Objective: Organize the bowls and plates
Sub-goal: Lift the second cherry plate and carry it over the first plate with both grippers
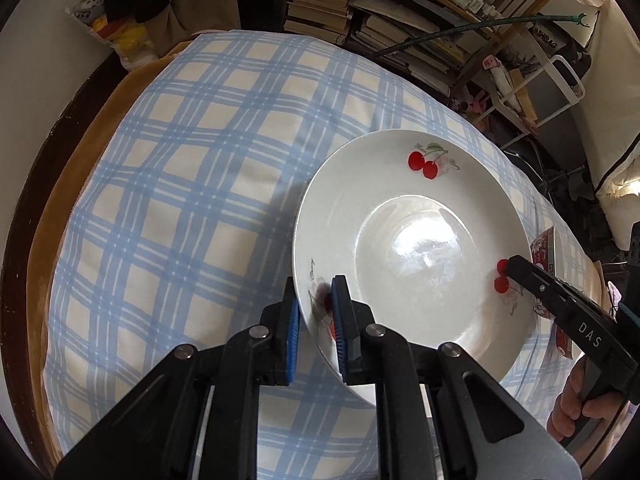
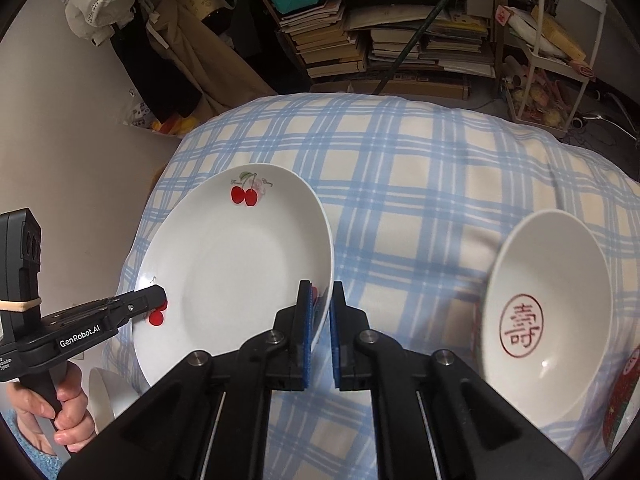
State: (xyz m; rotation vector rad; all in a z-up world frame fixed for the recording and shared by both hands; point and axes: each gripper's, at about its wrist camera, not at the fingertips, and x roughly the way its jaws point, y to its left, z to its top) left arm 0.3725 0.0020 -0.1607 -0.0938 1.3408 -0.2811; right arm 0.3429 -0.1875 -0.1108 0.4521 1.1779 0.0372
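Crowded bookshelves fill the back of the room, and in front of them stands a table under a blue and cream checked cloth. The white ceramic deep plate with red cherry prints is in the middle of the action: both claws hold it by opposite sides of its rim, and it seems lifted and tilted above the cloth. The left claw is closed on the near-left rim, one blue pad inside and one outside. The right claw is closed on the opposite edge in the same way. To the right of the plate, a white bowl with a red round character stamp inside waits on the cloth, leaning on its side. Another white dish shows only partly at the lower left, below the plate. I judge the task is at an early or middle stage: the plate is in transport, not yet placed, and the bowl is not yet stacked anywhere.
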